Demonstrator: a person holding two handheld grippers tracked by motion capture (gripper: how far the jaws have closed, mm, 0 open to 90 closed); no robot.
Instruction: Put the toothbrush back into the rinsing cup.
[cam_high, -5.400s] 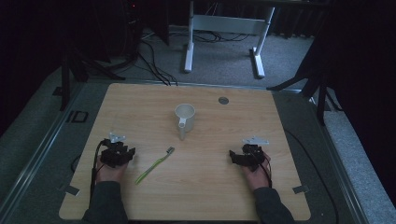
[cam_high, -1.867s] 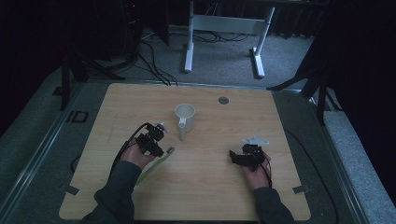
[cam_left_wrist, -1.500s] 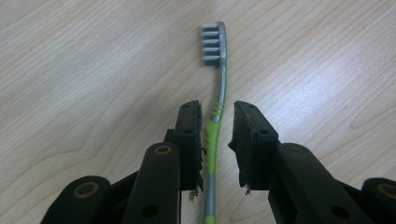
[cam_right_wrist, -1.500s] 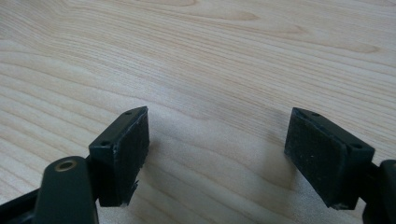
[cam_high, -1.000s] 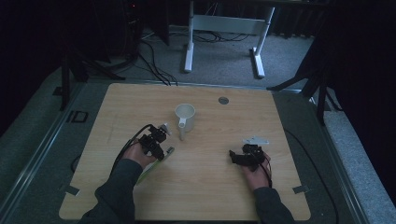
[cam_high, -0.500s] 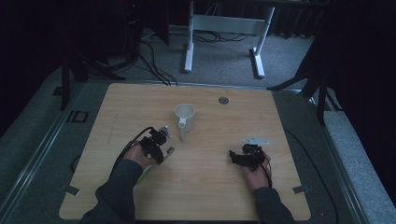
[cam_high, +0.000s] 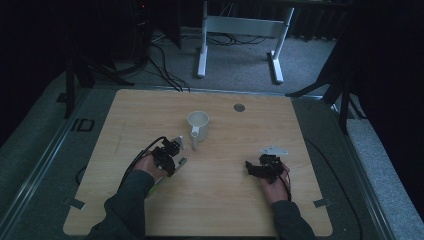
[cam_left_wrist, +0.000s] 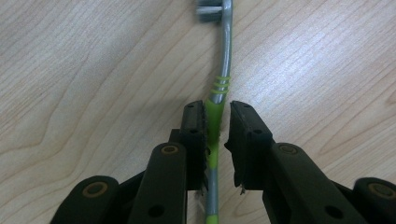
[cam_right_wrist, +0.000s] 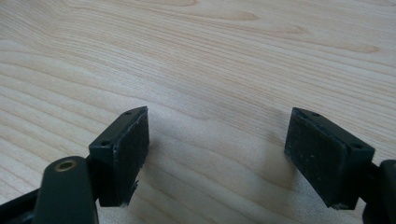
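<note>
A green and grey toothbrush (cam_left_wrist: 225, 56) lies flat on the wooden table (cam_high: 240, 200), bristle head pointing away in the left gripper view. My left gripper (cam_left_wrist: 217, 116) is lowered over its green handle, one jaw on each side. The jaws have just been closing; one pad touches the handle and a thin gap shows at the other. From above, the left gripper (cam_high: 172, 157) sits just below and left of a white mug (cam_high: 198, 125), with the toothbrush's green end (cam_high: 159, 181) poking out by the hand. My right gripper (cam_right_wrist: 217, 140) rests open over bare wood, at the right in the high view (cam_high: 251, 168).
The white mug stands upright near the table's middle, its handle toward the person. A small round grommet (cam_high: 239, 107) is set in the far side of the tabletop. Cables and a white desk frame (cam_high: 240, 30) lie on the floor beyond the table.
The left hand moved from the table's left side in to the toothbrush and settled over its handle. The toothbrush and mug have stayed put, and the right gripper has not moved.
</note>
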